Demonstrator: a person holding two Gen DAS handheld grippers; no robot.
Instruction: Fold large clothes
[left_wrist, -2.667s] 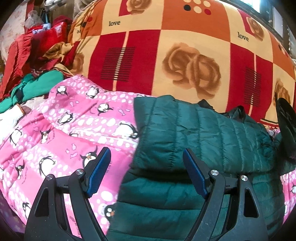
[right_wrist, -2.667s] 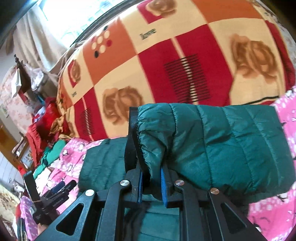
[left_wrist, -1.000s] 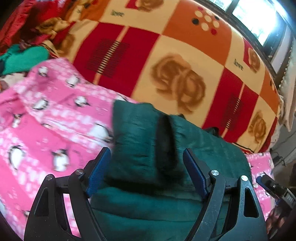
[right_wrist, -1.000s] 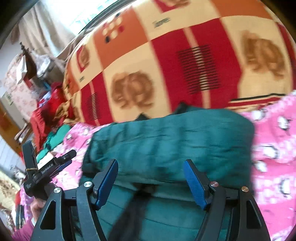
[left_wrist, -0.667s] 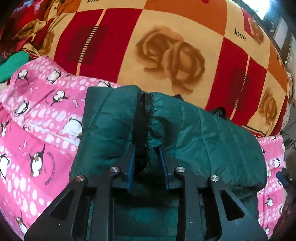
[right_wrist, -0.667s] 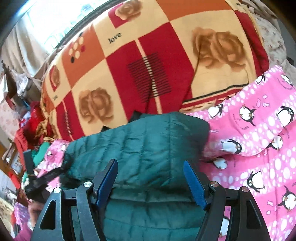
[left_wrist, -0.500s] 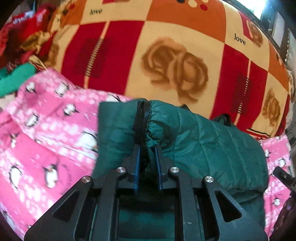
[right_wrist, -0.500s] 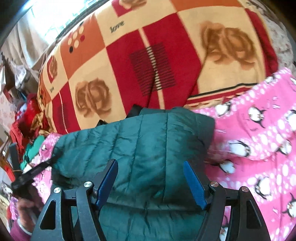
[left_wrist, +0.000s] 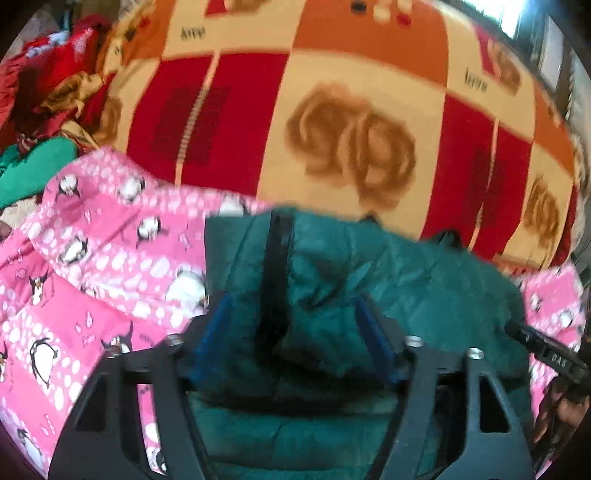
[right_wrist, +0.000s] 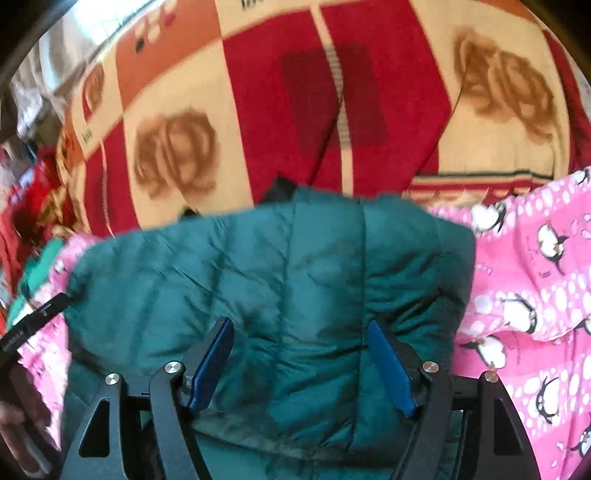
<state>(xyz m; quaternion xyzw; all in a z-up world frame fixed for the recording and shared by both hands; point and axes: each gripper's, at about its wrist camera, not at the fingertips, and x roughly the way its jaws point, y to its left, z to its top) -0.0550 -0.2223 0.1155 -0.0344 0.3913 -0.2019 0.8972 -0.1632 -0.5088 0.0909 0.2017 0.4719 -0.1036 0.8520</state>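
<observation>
Two tools frame one garment. Farthest left, a pink penguin-print quilt (left_wrist: 92, 266) covers the bed, with a heap of red and green clothes (left_wrist: 40, 122) beyond it. Next comes the left tool (left_wrist: 293, 339), its blue pads spread apart on either side of a bunched sleeve end of the green puffer jacket (left_wrist: 406, 291), gripping nothing; a dark cuff or trim strip runs up between them, though the view is blurred. The jacket lies on the quilt, partly folded, in front of a red and cream rose blanket (left_wrist: 351, 147). To the right, the right tool (right_wrist: 301, 363) also stands apart, hovering over the jacket's quilted panel (right_wrist: 277, 266) without clamping it.

I judge the jacket light, soft and springy, with a slick shell: folds will likely puff back open and layers may slide. Best taken at a seam, cuff or hem edge, where the padding is thin, rather than the bulging middle.
</observation>
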